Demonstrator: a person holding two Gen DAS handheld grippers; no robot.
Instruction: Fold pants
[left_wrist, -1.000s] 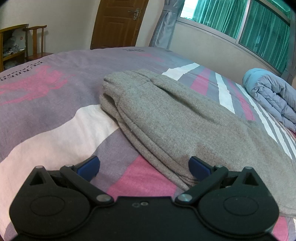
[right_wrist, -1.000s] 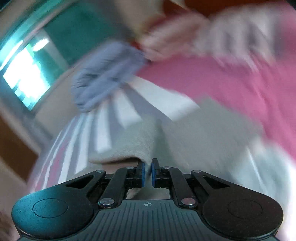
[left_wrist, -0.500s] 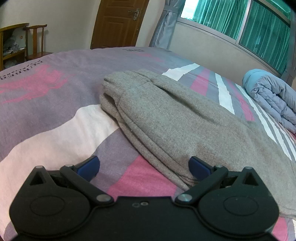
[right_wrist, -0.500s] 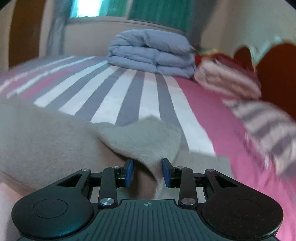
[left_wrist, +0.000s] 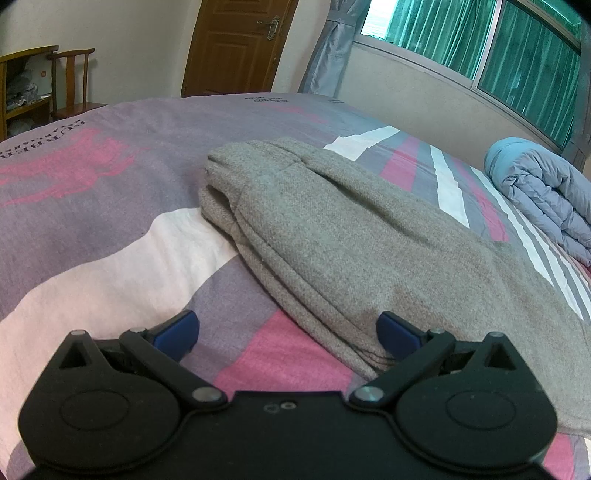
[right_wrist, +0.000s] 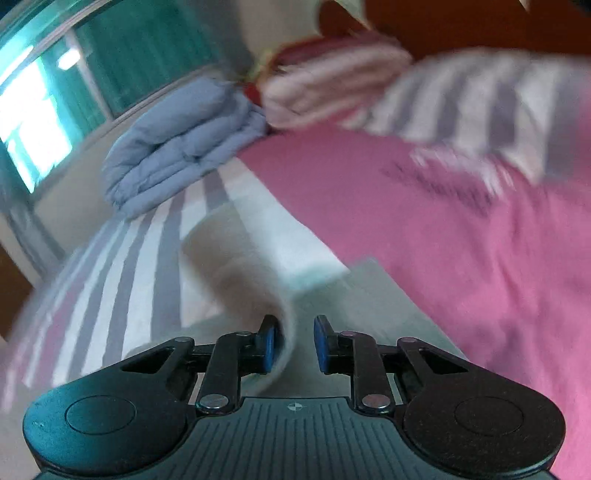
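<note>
Our left gripper (left_wrist: 286, 330) gapes, astride the pants' (left_wrist: 332, 236) near edge on the bed (left_wrist: 92, 240). Soft, limp knit: we'd pinch layered hems. Our right gripper (right_wrist: 291, 343), jaws just narrowing, holds a fold loosely between unclenched pads.

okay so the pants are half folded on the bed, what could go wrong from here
The right gripper has just been closing its jaws, with only a thin fold of the gray pants between them and a gap left, so the cloth may slip out. The left gripper is open beside the pants' edge, pinning nothing, so the stack could drag.
</note>
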